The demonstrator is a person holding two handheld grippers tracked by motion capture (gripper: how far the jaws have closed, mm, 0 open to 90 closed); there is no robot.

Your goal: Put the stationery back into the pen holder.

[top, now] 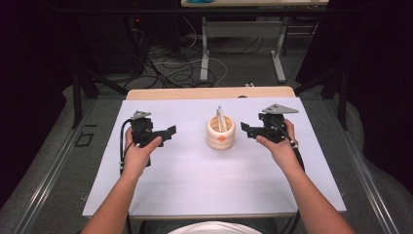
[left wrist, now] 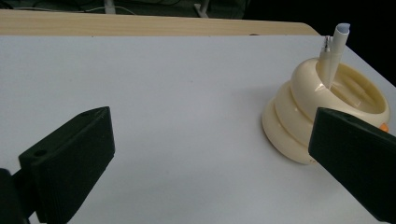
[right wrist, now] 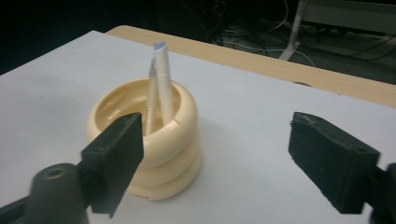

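Note:
A cream ringed holder (top: 220, 132) stands at the middle of the white sheet (top: 195, 170), with a white pen (top: 220, 118) leaning upright inside it. My left gripper (top: 168, 133) hovers to the holder's left, open and empty. My right gripper (top: 246, 129) hovers to its right, also open and empty. In the left gripper view the holder (left wrist: 308, 116) and pen (left wrist: 334, 53) sit at the right, beside the right-hand jaw. From the right gripper view, the holder (right wrist: 154, 140) and pen (right wrist: 161, 81) lie just behind the left-hand jaw.
The white sheet covers a wooden table (top: 209, 92) whose far edge shows bare. Beyond it lie cables (top: 170, 68) on the floor and the legs of another table (top: 243, 44). An orange spot (top: 221, 138) marks the holder's front.

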